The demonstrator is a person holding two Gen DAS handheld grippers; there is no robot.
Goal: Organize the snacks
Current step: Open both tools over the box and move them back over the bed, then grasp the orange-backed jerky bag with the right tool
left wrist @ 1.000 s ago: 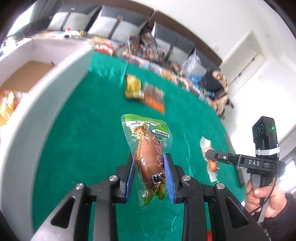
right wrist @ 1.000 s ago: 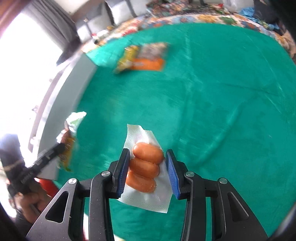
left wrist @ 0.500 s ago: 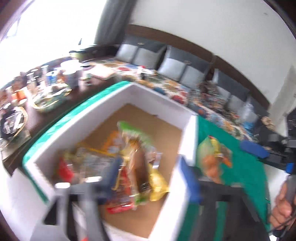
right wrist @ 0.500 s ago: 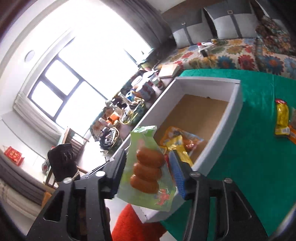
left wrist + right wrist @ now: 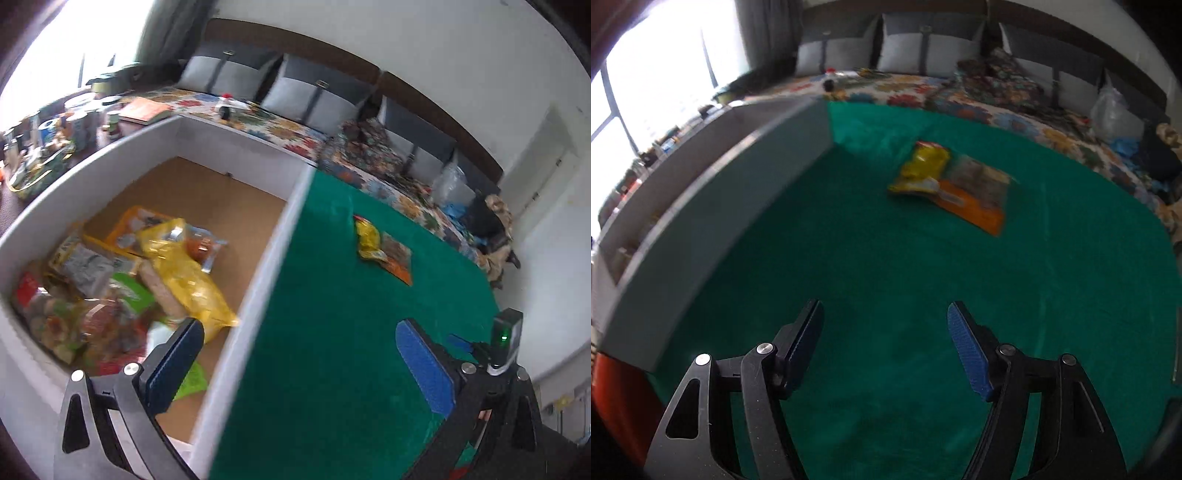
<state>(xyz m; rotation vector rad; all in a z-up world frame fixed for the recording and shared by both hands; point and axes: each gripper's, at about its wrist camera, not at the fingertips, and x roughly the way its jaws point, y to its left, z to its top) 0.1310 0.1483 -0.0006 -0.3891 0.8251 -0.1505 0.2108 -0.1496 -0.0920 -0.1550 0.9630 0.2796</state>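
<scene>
A white box (image 5: 273, 251) with a brown floor stands at the left of the green cloth (image 5: 332, 369) and holds several snack packets (image 5: 188, 280). My left gripper (image 5: 299, 325) hangs over the box's right wall. Its jaws are wide and still opening, with nothing between them. Over bare cloth, my right gripper (image 5: 885, 307) has its jaws opening too, also empty. A yellow packet (image 5: 925, 166) and an orange packet (image 5: 979, 195) lie together on the cloth beyond it, also seen as the yellow packet (image 5: 367, 238) and orange packet (image 5: 397, 258). The box wall (image 5: 713, 206) is at the right gripper's left.
A sofa with grey cushions (image 5: 317, 99) and a floral cover (image 5: 1015, 110) runs along the far side. A side table with cups and jars (image 5: 55, 129) stands beyond the box. The other gripper's camera body (image 5: 506, 339) shows at the lower right.
Both grippers carried their sausage packets from the cloth to the box, let them go and now stand open and empty. The right gripper has swung back over the cloth.
</scene>
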